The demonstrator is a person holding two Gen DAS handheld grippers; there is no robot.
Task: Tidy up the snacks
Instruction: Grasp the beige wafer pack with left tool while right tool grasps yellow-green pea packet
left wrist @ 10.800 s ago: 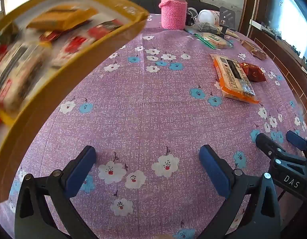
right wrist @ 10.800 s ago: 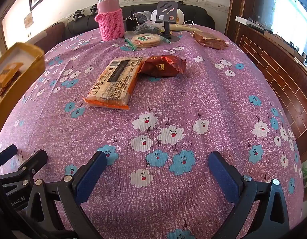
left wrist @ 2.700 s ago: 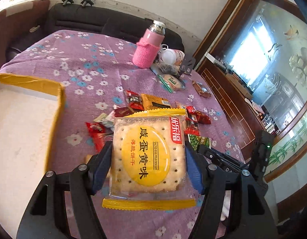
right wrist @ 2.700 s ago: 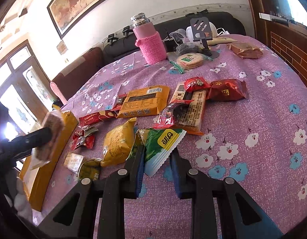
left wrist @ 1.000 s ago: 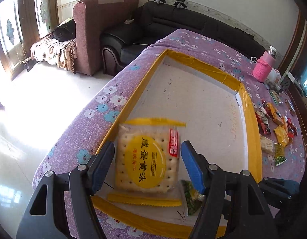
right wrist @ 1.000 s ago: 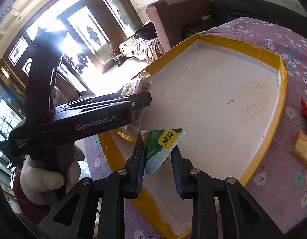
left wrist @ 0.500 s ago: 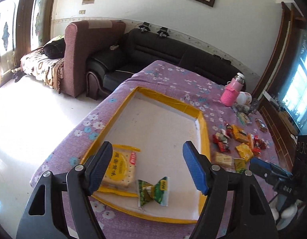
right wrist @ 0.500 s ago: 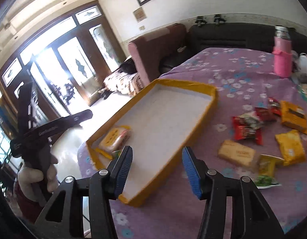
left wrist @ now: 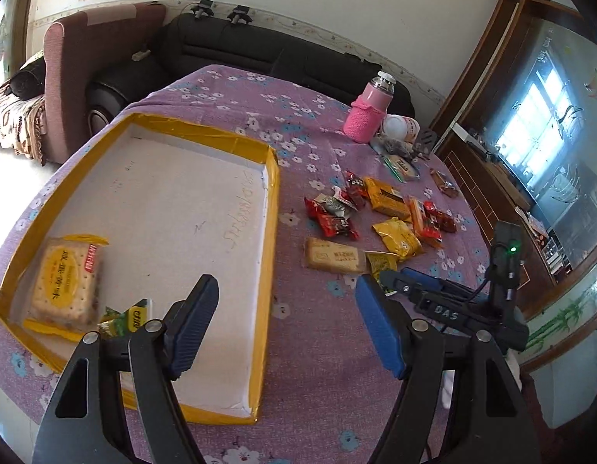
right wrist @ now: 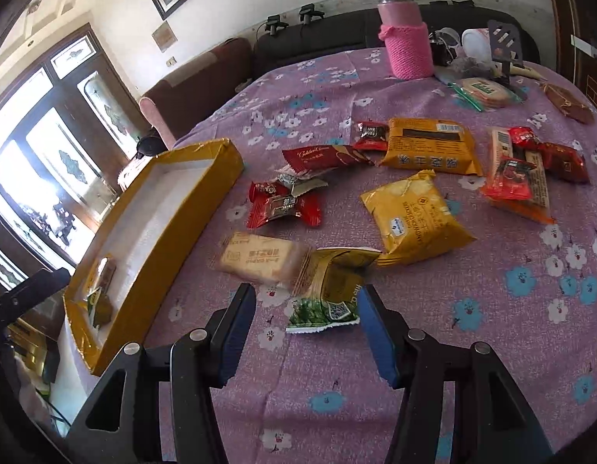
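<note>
A yellow-rimmed white tray [left wrist: 273,201] lies on the purple flowered table and also shows in the right wrist view [right wrist: 174,208]. In its near corner lie a yellow biscuit pack [left wrist: 64,278] and a small green packet [left wrist: 124,319]. Several snacks lie right of the tray, among them a beige cracker bar [left wrist: 333,259], red candies [left wrist: 331,220] and a yellow pack [left wrist: 397,234]. My left gripper [left wrist: 286,324] is open and empty above the tray's near right edge. My right gripper [right wrist: 304,324] is open, its jaws either side of a green-and-yellow packet [right wrist: 331,290], not closed on it.
A pink-sleeved flask [right wrist: 406,38], a white cup [right wrist: 476,38], a phone stand [right wrist: 503,44] and a round cracker pack [right wrist: 484,91] stand at the table's far side. A sofa [left wrist: 259,54] and armchair [left wrist: 89,65] lie beyond. The table edge is close on the left.
Both grippers have swung from the tray toward the loose snacks. The right one has come down around the green-and-yellow packet. The biscuit pack and green packet stay in the tray.
</note>
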